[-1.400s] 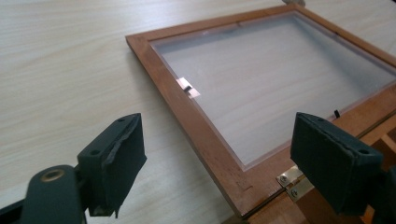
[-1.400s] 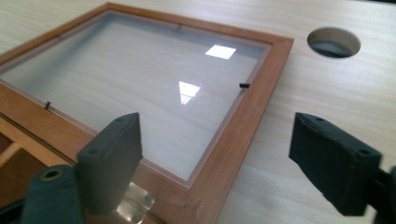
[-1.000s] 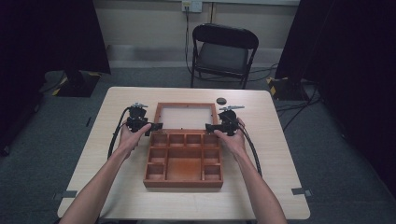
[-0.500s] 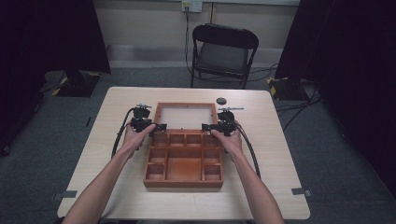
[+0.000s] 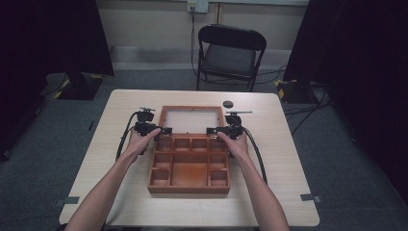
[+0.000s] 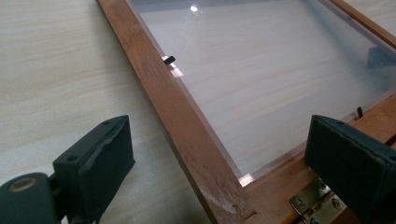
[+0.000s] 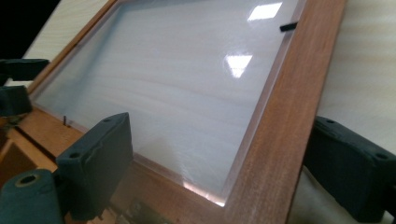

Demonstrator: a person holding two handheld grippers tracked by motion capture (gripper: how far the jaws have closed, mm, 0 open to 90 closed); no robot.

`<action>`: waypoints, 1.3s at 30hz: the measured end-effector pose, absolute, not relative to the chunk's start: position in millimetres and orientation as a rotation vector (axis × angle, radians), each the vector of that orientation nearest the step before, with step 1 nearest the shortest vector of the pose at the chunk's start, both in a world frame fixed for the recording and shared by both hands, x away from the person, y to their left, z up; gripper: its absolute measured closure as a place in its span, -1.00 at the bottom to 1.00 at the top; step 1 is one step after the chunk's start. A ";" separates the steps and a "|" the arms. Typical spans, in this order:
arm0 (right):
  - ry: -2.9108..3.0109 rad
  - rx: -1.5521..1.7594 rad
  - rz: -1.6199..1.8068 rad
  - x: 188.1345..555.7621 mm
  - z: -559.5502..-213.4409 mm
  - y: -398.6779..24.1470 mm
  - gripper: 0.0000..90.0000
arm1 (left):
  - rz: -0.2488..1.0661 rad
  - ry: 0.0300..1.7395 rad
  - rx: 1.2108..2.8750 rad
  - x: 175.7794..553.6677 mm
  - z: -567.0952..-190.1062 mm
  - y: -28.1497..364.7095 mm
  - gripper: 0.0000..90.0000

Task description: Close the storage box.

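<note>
My left gripper (image 5: 165, 130) jaws spread, straddling left rail of box lid (image 5: 191, 109) near hinge (image 6: 314, 203), gripping nothing. My right gripper (image 5: 212, 130) also released, straddling right rail. Wooden compartment box (image 5: 189, 185) sits mid-table (image 5: 120, 111), lid laid flat behind it, clear panel up. Small dark disc (image 5: 227, 104) just beyond lid, apart. Folding chair (image 5: 231, 51) behind table. Path clear.

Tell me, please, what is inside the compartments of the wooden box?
In the high view, the compartments of the wooden box look empty, showing bare wood. The two far corner compartments are partly covered by the left gripper and right gripper, so I cannot check them.
</note>
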State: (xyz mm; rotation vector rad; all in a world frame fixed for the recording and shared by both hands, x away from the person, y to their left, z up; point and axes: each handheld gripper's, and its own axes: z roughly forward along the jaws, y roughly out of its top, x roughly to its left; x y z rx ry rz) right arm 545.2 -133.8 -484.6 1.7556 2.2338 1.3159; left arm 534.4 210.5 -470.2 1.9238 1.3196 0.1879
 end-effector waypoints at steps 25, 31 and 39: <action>2.205 1.676 1.391 539.3 -484.4 -136.3 -0.57 | 0.073 1.300 1.841 534.6 -477.1 211.0 -0.70; 2.196 1.658 1.381 538.1 -482.8 -135.9 -0.56 | 0.062 1.295 1.862 536.9 -474.6 210.3 -0.68; 2.187 1.635 1.380 536.9 -480.7 -135.3 -0.56 | 0.037 1.288 1.847 537.6 -475.4 211.9 -0.64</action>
